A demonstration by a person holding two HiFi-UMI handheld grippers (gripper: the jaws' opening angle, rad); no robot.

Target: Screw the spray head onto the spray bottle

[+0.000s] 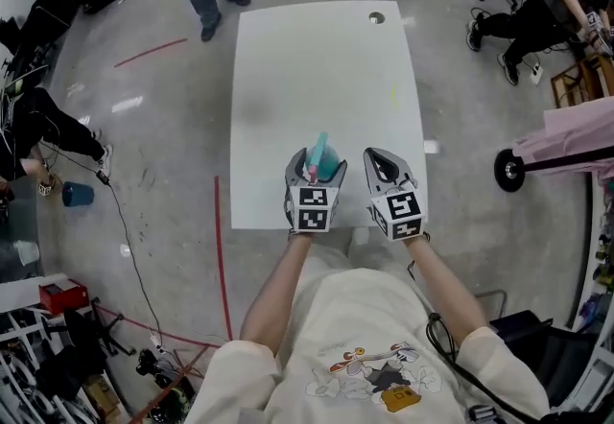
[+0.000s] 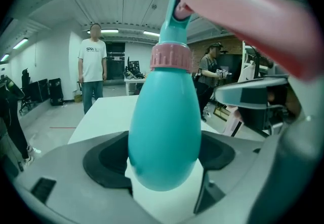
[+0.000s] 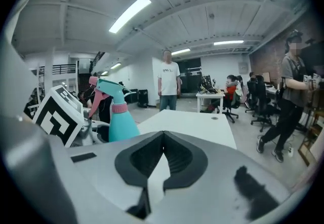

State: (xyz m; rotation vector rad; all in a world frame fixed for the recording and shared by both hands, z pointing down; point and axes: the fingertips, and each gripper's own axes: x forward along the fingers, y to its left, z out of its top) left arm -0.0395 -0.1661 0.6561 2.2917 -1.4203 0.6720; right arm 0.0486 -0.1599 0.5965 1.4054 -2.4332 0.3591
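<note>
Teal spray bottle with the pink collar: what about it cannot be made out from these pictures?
Teal egg-shaped plastic spray bottle, its base: in the head view the left gripper covers it, so contact with the white table is unclear.
Pink spray head: left gripper view, blurred and cut off by the top edge.
Threads: hidden under the pink ribbed collar in every view.

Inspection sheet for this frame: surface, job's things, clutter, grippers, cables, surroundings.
Surface: white table, one grommet hole.
Job's things: teal spray bottle, spray head sitting on its neck.
Clutter: nothing seen on the table.
Grippers: left gripper shut on the spray bottle; right gripper shut, empty.
Cables: cable across the floor left of the table.
Surroundings: people, office chairs, red floor tape.
</note>
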